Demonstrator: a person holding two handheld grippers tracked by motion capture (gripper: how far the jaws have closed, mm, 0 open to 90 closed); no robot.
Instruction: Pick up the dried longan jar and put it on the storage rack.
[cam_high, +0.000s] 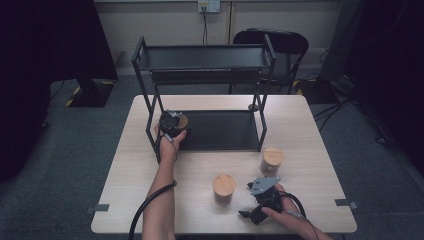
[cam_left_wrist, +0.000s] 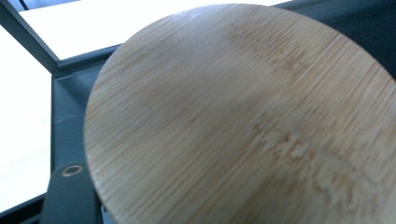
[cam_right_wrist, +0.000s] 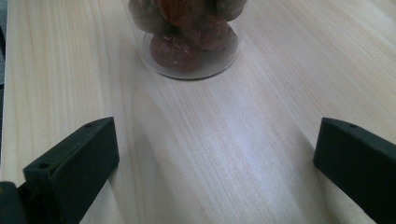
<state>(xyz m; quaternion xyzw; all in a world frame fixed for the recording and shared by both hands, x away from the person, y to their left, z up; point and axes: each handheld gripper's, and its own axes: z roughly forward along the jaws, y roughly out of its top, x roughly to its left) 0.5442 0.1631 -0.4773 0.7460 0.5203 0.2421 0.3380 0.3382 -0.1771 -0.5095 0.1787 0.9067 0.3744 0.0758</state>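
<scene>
1. Table (cam_high: 310, 150): a pale wooden top that carries everything I work on; it lies before me so both my arms reach it.
2. Rack (cam_high: 142, 55): a black two-tier metal shelf at the far half of the table. I judge its lower shelf (cam_left_wrist: 65, 140) to be where the jars are going, since one stands at its front left corner.
3. Shelf jar (cam_high: 181, 121): its bamboo lid (cam_left_wrist: 243, 121) sits directly under my left gripper's camera, over the dark shelf. My left gripper (cam_high: 171, 125) is upon it, reaching in through the rack's open front. I cannot tell how far its jaws are parted, nor whether they grip the jar.
4. Middle jar (cam_high: 224, 189): it stands upright on the table, near my right gripper and to its left.
5. Right-hand jar (cam_high: 272, 161): beyond my right gripper, near the rack's right front leg.
6. Right gripper (cam_high: 260, 192): its jaws stand wide apart and hold nothing. A glass jar base (cam_right_wrist: 187, 51) with dark round contents stands ahead, clear of both fingertips (cam_right_wrist: 88, 144); which of the two table jars it is I cannot tell.
</scene>
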